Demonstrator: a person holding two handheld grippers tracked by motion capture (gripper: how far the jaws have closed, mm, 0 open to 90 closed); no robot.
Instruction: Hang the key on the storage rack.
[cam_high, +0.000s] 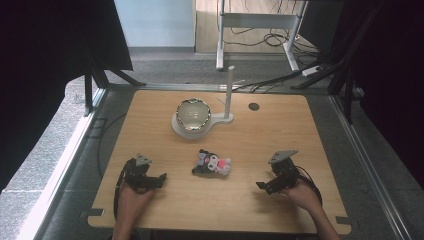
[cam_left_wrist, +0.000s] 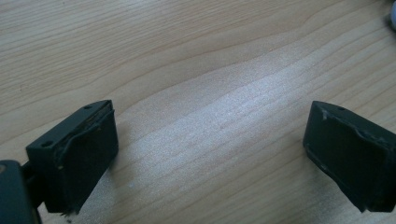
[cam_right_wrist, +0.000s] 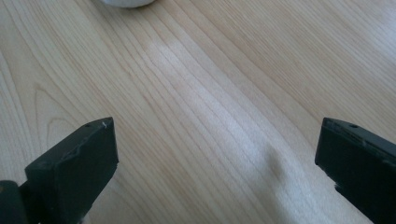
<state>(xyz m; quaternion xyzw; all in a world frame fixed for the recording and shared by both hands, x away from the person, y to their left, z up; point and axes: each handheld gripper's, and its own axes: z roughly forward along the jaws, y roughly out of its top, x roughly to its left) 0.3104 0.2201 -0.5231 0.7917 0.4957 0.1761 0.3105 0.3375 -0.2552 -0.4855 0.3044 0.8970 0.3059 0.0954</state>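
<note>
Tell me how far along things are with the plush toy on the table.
Nothing looks done yet. The plush toy lies untouched on the table, between the left gripper and right gripper. Both are open and hold nothing, resting near the front edge. Reaching, grasping and moving the toy, perhaps to the bowl, are all left.

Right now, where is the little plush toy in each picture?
High view: plush toy mid-table, between left hand-held gripper and right hand-held gripper.
Left gripper view: pale sliver, top right edge, maybe it.
Right gripper view: white bit, top edge, maybe it.
Shared landmark: wooden table.
</note>
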